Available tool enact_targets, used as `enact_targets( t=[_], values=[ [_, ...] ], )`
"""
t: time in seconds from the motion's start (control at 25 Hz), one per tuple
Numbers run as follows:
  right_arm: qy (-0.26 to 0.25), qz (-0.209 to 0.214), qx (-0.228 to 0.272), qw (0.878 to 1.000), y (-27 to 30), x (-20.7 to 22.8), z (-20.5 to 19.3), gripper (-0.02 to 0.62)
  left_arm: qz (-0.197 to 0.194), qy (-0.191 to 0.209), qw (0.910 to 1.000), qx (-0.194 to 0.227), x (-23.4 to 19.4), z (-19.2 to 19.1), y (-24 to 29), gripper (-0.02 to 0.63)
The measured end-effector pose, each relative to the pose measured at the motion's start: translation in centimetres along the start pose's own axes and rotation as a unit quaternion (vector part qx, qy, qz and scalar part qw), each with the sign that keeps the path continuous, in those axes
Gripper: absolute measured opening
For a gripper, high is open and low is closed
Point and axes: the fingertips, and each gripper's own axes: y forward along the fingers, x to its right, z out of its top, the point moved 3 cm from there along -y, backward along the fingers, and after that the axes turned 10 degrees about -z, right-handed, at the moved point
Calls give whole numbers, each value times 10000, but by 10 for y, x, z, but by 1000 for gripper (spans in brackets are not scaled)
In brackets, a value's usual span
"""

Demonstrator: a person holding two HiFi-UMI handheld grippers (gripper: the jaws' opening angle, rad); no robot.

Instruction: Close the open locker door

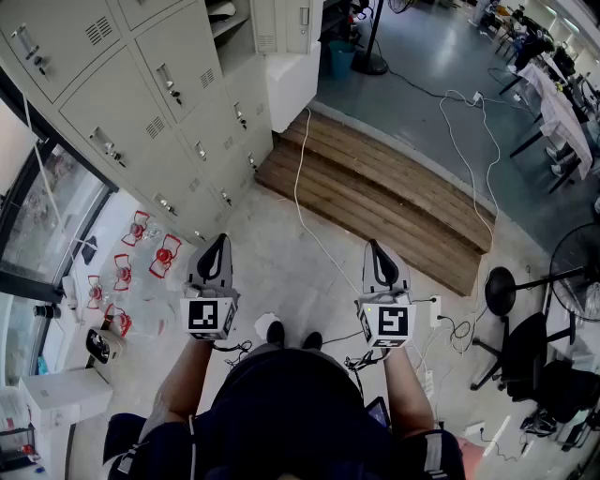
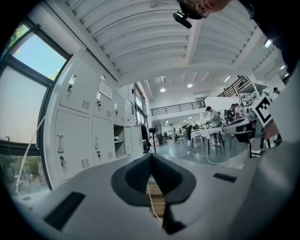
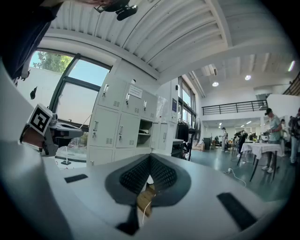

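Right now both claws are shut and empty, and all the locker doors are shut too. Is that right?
Not quite. One locker is open, with its door swung out. The right gripper view shows it among the closed ones. The rest is right: the left claw and the right claw are both shut and empty.

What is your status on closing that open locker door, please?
Left gripper and right gripper shut, empty. Locker door open, ahead, untouched. White cable, wooden step on floor between.
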Motion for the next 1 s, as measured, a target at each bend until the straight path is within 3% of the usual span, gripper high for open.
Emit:
enact_targets(
  t=[1.0],
  values=[
    [-27,-74,99,9999,0,6,2,0,-104,66,9999,-75,7,-3,3,3]
  ],
)
